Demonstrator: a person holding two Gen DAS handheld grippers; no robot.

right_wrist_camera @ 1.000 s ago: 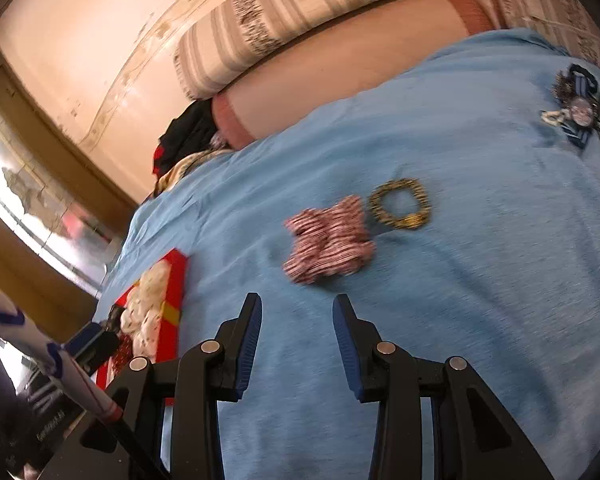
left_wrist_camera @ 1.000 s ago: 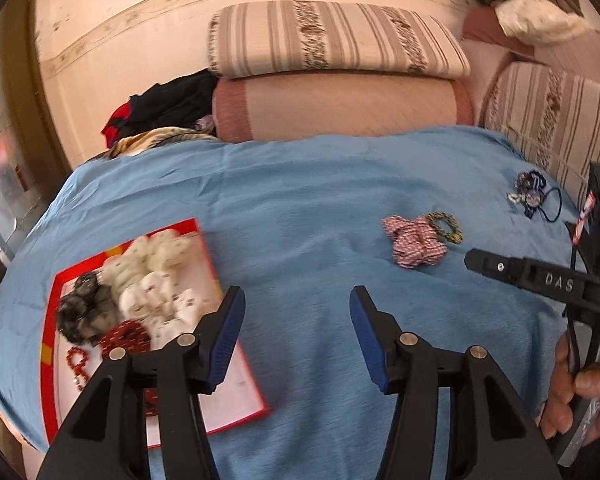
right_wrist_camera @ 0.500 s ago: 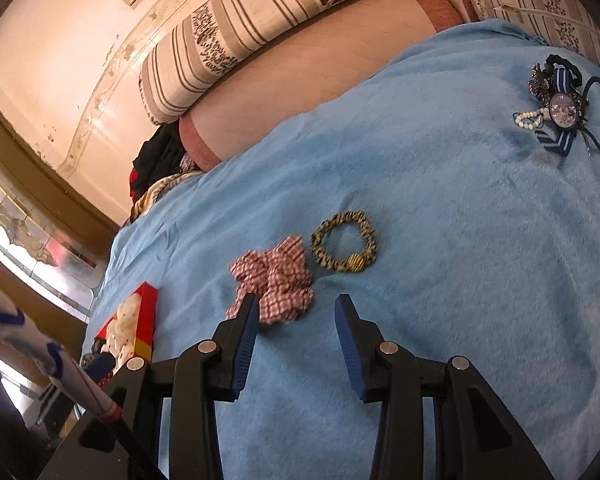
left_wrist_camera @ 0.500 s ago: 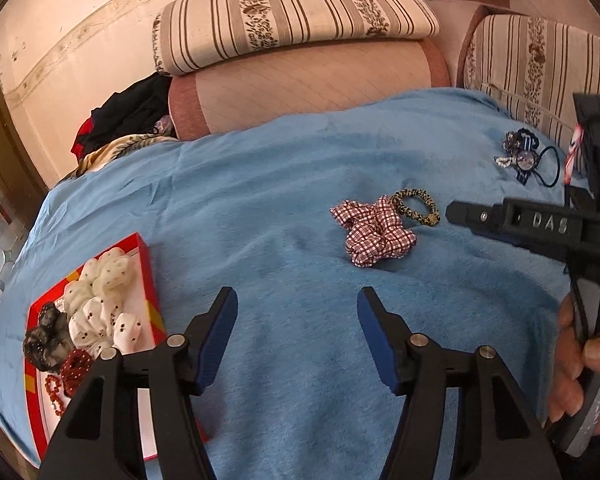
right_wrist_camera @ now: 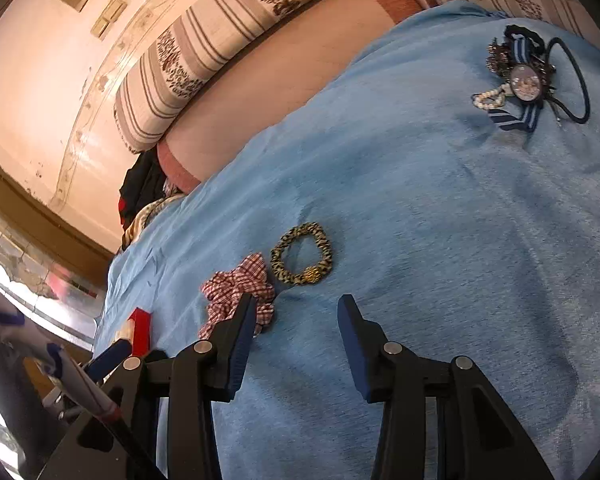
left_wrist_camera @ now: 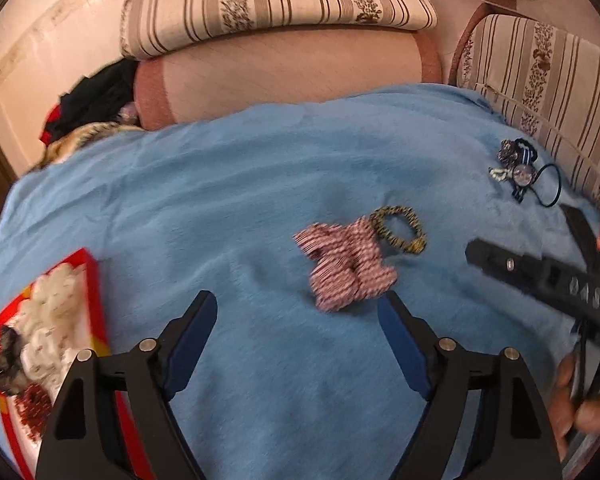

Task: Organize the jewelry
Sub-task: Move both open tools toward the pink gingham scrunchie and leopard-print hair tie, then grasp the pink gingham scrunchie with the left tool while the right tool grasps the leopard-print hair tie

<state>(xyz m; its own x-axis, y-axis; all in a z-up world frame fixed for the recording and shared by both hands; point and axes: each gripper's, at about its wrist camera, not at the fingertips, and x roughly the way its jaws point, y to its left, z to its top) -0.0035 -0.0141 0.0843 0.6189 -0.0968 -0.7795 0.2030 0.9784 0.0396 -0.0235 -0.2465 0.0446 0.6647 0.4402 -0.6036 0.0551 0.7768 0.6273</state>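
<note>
A red-and-white checked scrunchie (left_wrist_camera: 346, 266) lies on the blue blanket (left_wrist_camera: 240, 200), touching a leopard-print hair tie (left_wrist_camera: 400, 226). My left gripper (left_wrist_camera: 296, 320) is open and empty, just short of the scrunchie. My right gripper (right_wrist_camera: 296, 320) is open and empty; its left finger covers the near edge of the scrunchie (right_wrist_camera: 236, 286), and the hair tie (right_wrist_camera: 302, 254) lies just beyond the fingertips. A red-rimmed tray (left_wrist_camera: 94, 280) at the left holds white scrunchies, a dark one and red beads. A cluster of a blue ribbon brooch, pearls and a black elastic (right_wrist_camera: 524, 80) lies far right.
Striped cushions (left_wrist_camera: 276, 4) and a pink bolster (left_wrist_camera: 292, 76) stand behind the blanket. Dark clothes (left_wrist_camera: 96, 100) are piled at the back left. The right gripper's body (left_wrist_camera: 548, 280) and the hand holding it show at the right of the left wrist view.
Both grippers have moved forward toward the scrunchie and hair tie. The tray has slid to the left edge of the left wrist view. Both grippers stay open.
</note>
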